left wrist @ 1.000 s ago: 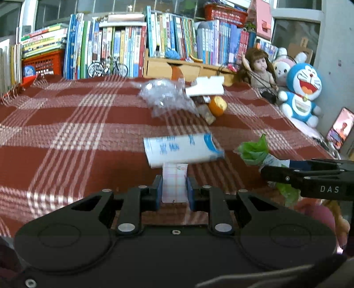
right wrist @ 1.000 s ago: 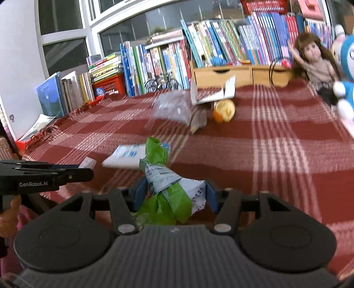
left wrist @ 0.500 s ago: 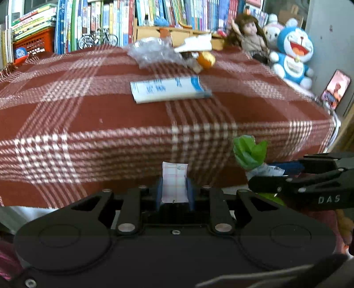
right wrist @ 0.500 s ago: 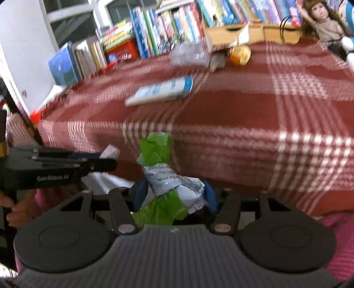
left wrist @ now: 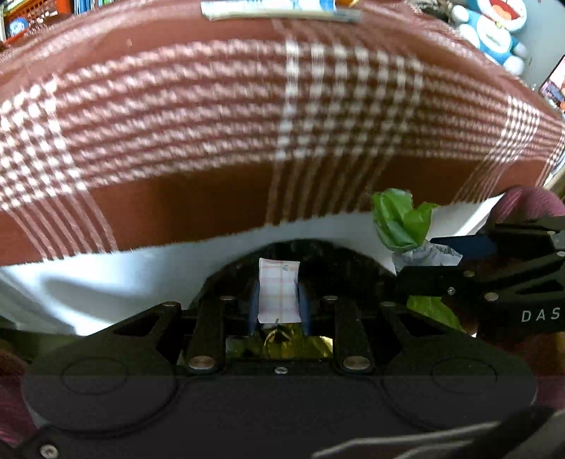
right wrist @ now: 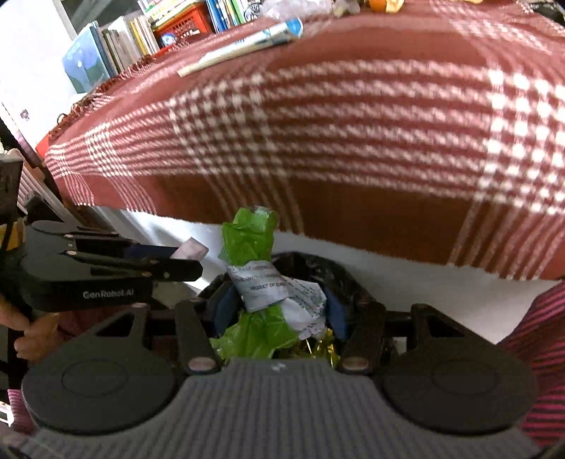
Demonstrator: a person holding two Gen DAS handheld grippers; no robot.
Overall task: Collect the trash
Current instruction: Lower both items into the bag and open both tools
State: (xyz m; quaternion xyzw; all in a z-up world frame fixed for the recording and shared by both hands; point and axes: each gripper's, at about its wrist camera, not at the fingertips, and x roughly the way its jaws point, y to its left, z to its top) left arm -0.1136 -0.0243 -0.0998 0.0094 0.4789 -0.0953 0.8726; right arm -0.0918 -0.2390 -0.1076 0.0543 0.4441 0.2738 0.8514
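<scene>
Left tool (left wrist: 279,300): clamped on a small checked paper (left wrist: 279,289), above the black-lined bin (right wrist: 317,268).
Right tool (right wrist: 275,303): clamped on a green-and-white wrapper (right wrist: 268,282), above the same bin.
Bin: below the desk's plaid cloth (left wrist: 247,123) edge.
Carton (right wrist: 247,40): on the desk.

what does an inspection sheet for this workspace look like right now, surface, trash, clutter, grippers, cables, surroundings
surface: red and white plaid cloth hangs over the table's front edge.
job's things: small checked paper slip in the left gripper; crumpled green and white wrapper in the right gripper; black-lined bin below both, with gold foil inside.
clutter: blue and white packet lies on the cloth; more bits at the far edge, blurred.
grippers: both fingers pairs closed on their trash, over the bin.
cables: nothing seen.
surroundings: books and a red crate behind; blue plush toy far right.
</scene>
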